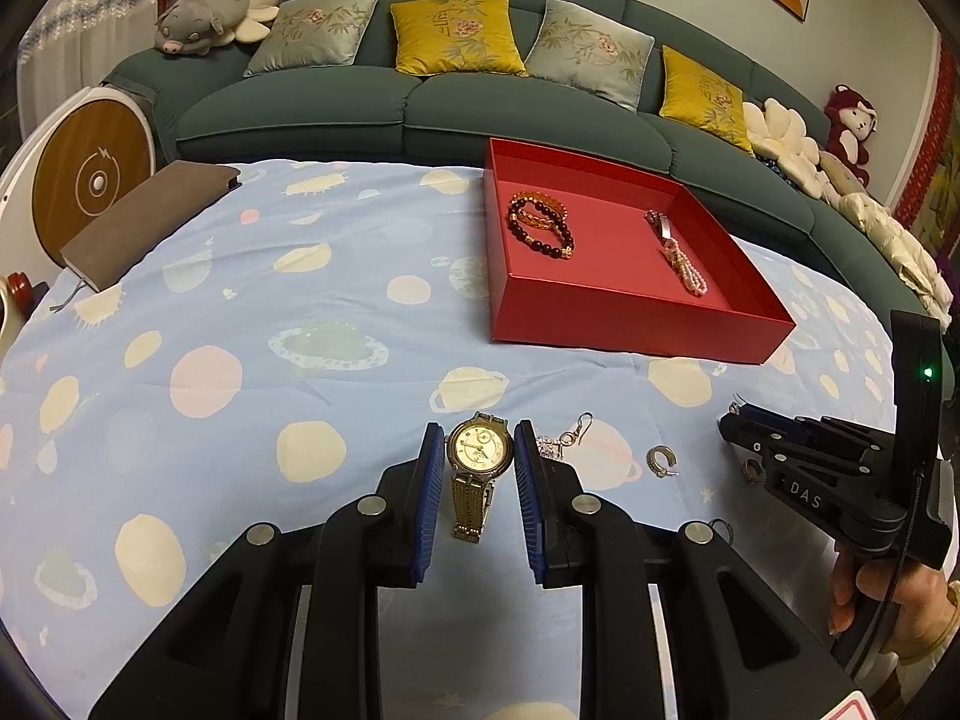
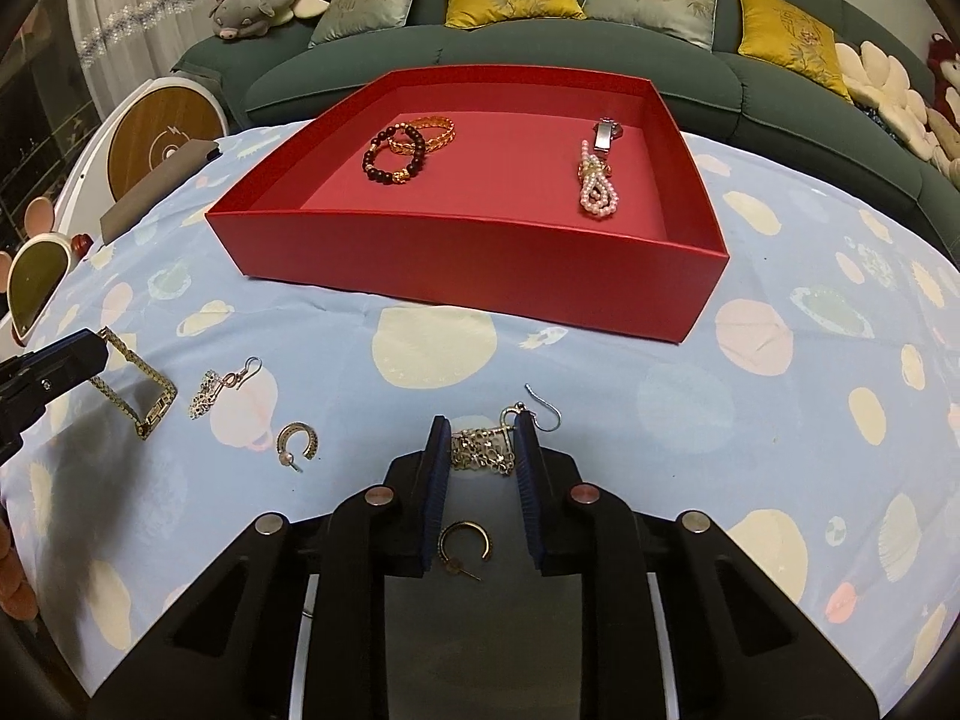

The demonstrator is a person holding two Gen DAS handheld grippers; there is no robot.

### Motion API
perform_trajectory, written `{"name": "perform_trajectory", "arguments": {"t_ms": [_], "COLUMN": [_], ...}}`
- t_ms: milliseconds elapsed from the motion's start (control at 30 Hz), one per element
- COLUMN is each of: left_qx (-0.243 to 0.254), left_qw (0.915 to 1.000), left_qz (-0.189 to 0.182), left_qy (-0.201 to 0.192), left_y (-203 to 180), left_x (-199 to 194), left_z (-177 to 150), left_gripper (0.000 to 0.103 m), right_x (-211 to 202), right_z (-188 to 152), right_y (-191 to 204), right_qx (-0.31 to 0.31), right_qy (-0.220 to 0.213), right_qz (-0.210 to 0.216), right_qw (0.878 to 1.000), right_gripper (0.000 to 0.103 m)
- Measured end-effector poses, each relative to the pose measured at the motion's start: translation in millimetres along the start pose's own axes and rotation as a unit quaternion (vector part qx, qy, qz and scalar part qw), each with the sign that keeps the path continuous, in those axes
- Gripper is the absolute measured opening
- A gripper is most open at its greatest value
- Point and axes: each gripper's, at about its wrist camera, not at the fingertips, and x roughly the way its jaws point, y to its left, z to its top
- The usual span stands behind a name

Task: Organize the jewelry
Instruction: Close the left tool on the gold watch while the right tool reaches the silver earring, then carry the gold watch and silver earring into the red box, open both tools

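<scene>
The left tongs are clamped on the case of a gold watch, pads pressed to either side of the dial, with the band trailing back toward the camera along the line of the tongs, so the long axis runs with the fingers and not across them. The right tongs are closed on a filigree drop earring, held crosswise between the pads with its hook sticking out past the right pad. Both pieces sit near the front edge of the table, which is covered by a blue planet-print cloth. The red box lies straight ahead of the right tongs and ahead and to the right of the left tongs, toward the far edge; the right hand seems the nearer to it. Inside it, at the left, lie a dark bead bracelet and an amber one, overlapping; at the right, a pearl bracelet and a silver clasp piece. Loose on the cloth: a matching drop earring and two hoop earrings.
</scene>
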Motion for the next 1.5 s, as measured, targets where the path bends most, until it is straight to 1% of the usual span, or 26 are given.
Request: {"name": "perform_trajectory", "arguments": {"t_ms": [267, 433, 533, 833, 967, 1100, 1200, 1367, 1500], "left_qx": [-0.001, -0.007, -0.013, -0.034, -0.039, -0.040, -0.032, -0.012, -0.013], "left_qw": [1.0000, 0.9999, 0.9996, 0.9964, 0.9953, 0.9949, 0.9951, 0.9961, 0.9963], "left_qz": [-0.003, -0.006, -0.009, -0.012, -0.016, -0.022, -0.021, -0.021, -0.033], "left_qy": [-0.003, -0.012, -0.023, -0.076, -0.087, -0.090, -0.091, -0.085, -0.078], "left_y": [-0.1, 0.0, 0.6, 9.4, 7.3, 1.3, -8.2, -23.9, -27.6], "left_x": [-1.8, -6.8, -13.4, -38.9, -41.5, -40.0, -34.0, -13.1, 10.5], "left_z": [2.1, 10.2, 21.6, 67.3, 78.5, 85.1, 91.6, 104.5, 112.8], "left_gripper": [0.021, 0.021, 0.021, 0.021, 0.021, 0.021, 0.021, 0.021, 0.021], "right_x": [-4.0, -17.2, -28.7, -64.1, -74.0, -79.0, -80.7, -74.3, -63.3], "right_z": [-2.1, 2.2, 8.3, 33.7, 42.7, 46.2, 50.4, 65.6, 79.4], "right_y": [1.3, -1.5, -3.9, -9.7, -13.0, -13.4, -14.1, -18.2, -26.2], "right_qx": [-0.006, 0.003, 0.011, 0.023, 0.027, 0.025, 0.026, 0.024, 0.026], "right_qy": [-0.004, -0.019, -0.031, -0.077, -0.089, -0.094, -0.098, -0.101, -0.102], "right_qz": [-0.001, 0.008, 0.016, 0.029, 0.031, 0.030, 0.031, 0.024, 0.016], "right_qw": [1.000, 1.000, 0.999, 0.996, 0.995, 0.995, 0.994, 0.994, 0.994], "right_gripper": [0.015, 0.015, 0.015, 0.015, 0.015, 0.015, 0.015, 0.015, 0.015]}}
